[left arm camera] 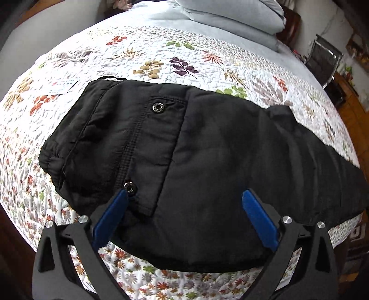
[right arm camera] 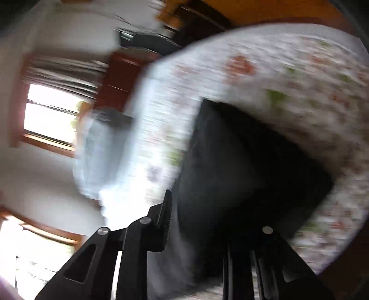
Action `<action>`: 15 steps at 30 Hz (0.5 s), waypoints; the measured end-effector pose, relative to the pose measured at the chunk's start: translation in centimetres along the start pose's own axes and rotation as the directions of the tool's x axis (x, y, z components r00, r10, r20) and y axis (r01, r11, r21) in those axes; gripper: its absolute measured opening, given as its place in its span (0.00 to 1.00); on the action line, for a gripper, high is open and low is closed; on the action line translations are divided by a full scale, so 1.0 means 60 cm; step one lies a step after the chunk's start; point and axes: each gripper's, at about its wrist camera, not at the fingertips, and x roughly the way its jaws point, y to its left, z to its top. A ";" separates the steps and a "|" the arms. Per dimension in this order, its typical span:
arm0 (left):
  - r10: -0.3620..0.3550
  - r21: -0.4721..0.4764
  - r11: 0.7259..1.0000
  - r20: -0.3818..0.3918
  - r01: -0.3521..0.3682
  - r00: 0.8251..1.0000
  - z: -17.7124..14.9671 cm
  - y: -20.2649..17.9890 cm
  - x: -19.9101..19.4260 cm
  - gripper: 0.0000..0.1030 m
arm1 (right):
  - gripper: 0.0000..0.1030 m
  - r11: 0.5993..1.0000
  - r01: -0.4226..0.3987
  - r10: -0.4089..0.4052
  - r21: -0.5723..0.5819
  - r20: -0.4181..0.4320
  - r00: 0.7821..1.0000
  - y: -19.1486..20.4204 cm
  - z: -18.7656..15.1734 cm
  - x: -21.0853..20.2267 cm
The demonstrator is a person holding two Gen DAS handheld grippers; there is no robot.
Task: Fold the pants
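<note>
Black pants (left arm camera: 207, 147) lie flat across a floral quilt (left arm camera: 143, 57), folded lengthwise, waistband at the left, legs running off to the right. A back pocket with two metal snaps (left arm camera: 158, 107) faces up. My left gripper (left arm camera: 184, 196) is open, its blue fingers (left arm camera: 110, 214) spread just above the near edge of the pants, holding nothing. The right wrist view is blurred by motion and tilted. It shows the black pants (right arm camera: 242, 166) on the quilt (right arm camera: 288, 69). My right gripper (right arm camera: 203, 221) looks open over the dark cloth; its right finger blends into the fabric.
Grey folded bedding and pillows (left arm camera: 230, 18) sit at the head of the bed. A white paper tag (left arm camera: 62, 85) lies on the quilt left of the waistband. Wooden furniture and a chair (left arm camera: 325, 57) stand at the right. A window (right arm camera: 50, 115) shows in the right wrist view.
</note>
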 end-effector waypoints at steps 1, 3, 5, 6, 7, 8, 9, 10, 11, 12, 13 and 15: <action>0.007 0.013 1.000 -0.006 -0.007 1.000 0.000 -0.002 0.001 0.96 | 0.25 0.999 0.013 -0.012 0.035 -0.016 1.000 -0.020 -0.001 0.006; 0.011 0.030 1.000 -0.010 -0.010 1.000 -0.001 -0.003 0.002 0.96 | 0.27 0.992 -0.084 0.086 0.097 -0.020 0.996 -0.049 -0.009 0.006; 0.011 0.026 1.000 -0.009 -0.011 1.000 -0.001 -0.002 0.000 0.96 | 0.27 0.990 -0.111 0.111 0.083 0.001 0.994 -0.055 -0.015 0.000; 0.011 0.020 1.000 -0.009 -0.010 1.000 0.000 -0.002 0.000 0.96 | 0.27 0.992 -0.112 0.112 0.066 0.009 0.994 -0.051 -0.018 -0.001; 0.011 0.013 1.000 -0.011 -0.010 1.000 0.002 -0.001 0.001 0.96 | 0.27 0.992 -0.114 0.114 0.058 0.008 0.993 -0.049 -0.015 0.002; 0.011 0.010 1.000 -0.015 -0.011 1.000 0.003 -0.001 0.001 0.96 | 0.23 0.991 -0.127 0.128 0.034 0.001 0.992 -0.039 -0.016 0.002; 0.012 0.010 1.000 -0.017 -0.011 1.000 0.004 -0.001 0.001 0.96 | 0.20 0.990 -0.137 0.137 0.016 0.005 0.991 -0.035 -0.018 -0.004; 0.009 0.011 1.000 -0.018 -0.009 1.000 0.004 -0.001 -0.001 0.96 | 0.18 0.990 -0.142 0.142 0.002 0.009 0.990 -0.034 -0.023 -0.009; 0.008 0.011 1.000 -0.018 -0.007 1.000 0.004 -0.001 -0.001 0.96 | 0.18 0.990 -0.142 0.143 -0.012 0.023 0.990 -0.026 -0.020 -0.021; 0.005 0.016 1.000 -0.020 -0.005 1.000 0.002 0.000 -0.001 0.96 | 0.18 0.992 -0.127 0.127 -0.017 0.032 0.991 -0.024 -0.019 -0.025; 0.005 0.025 1.000 -0.021 -0.004 1.000 0.002 -0.001 0.000 0.96 | 0.18 0.995 -0.103 0.104 -0.016 0.035 0.994 -0.031 -0.017 -0.024; 0.008 0.047 0.999 -0.023 -0.007 1.000 0.000 -0.003 0.001 0.96 | 0.17 0.999 -0.029 0.030 -0.030 0.025 0.999 -0.038 -0.017 -0.024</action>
